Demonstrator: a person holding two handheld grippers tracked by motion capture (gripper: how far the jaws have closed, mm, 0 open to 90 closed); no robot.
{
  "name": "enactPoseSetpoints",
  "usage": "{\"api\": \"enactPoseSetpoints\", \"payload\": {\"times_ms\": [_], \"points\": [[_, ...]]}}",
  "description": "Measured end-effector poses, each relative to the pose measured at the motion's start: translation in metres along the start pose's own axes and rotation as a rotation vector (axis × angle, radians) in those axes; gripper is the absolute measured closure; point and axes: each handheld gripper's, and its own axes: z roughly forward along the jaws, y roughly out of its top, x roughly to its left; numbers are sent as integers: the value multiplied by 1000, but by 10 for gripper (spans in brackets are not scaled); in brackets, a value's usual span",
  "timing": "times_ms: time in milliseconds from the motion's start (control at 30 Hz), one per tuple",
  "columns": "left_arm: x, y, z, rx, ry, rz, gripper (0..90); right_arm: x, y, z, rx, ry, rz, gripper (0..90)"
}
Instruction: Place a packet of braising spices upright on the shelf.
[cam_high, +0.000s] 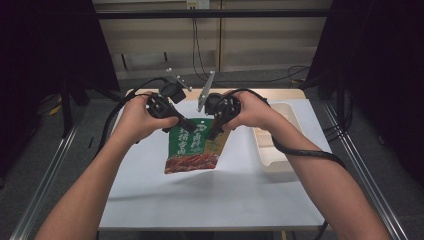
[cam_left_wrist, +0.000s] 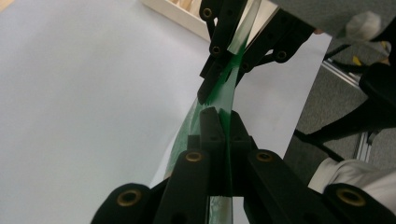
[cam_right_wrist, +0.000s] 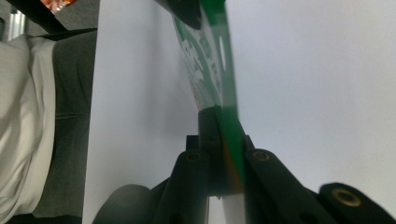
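while pinched: snack bag (cam_high: 192, 145), both claws

The snack packet (cam_high: 192, 145) hangs above the table (cam_high: 150, 200), left of the tray (cam_high: 280, 150).

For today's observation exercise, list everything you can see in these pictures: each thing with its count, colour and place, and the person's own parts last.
Green and red printed snack pouch: one, green top with red food picture below, held up over the middle of the table by its top edge.
White rectangular plastic tray: one, white, on the table's right side.
White table: one, white top, centre of the high view.
Left gripper: one, black, shut on the pouch's top left corner.
Right gripper: one, black, shut on the pouch's top right corner.
Left hand: one, around the left gripper.
Right hand: one, around the right gripper.
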Motion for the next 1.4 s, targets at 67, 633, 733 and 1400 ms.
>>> {"api": "enactPoseSetpoints", "payload": {"times_ms": [67, 633, 733, 1400], "points": [[0, 0, -1, -5, -11, 0, 876, 1, 2, -3, 20, 2, 17, 900], [11, -23, -7, -122, 0, -60, 591, -1, -5, -17, 147, -11, 80, 900], [15, -31, -6, -138, 24, -38, 543, -2, -8, -25, 149, -22, 107, 900], [37, -84, 20, -176, 142, -133, 103, -13, -22, -47, 173, -56, 146, 900]]}}
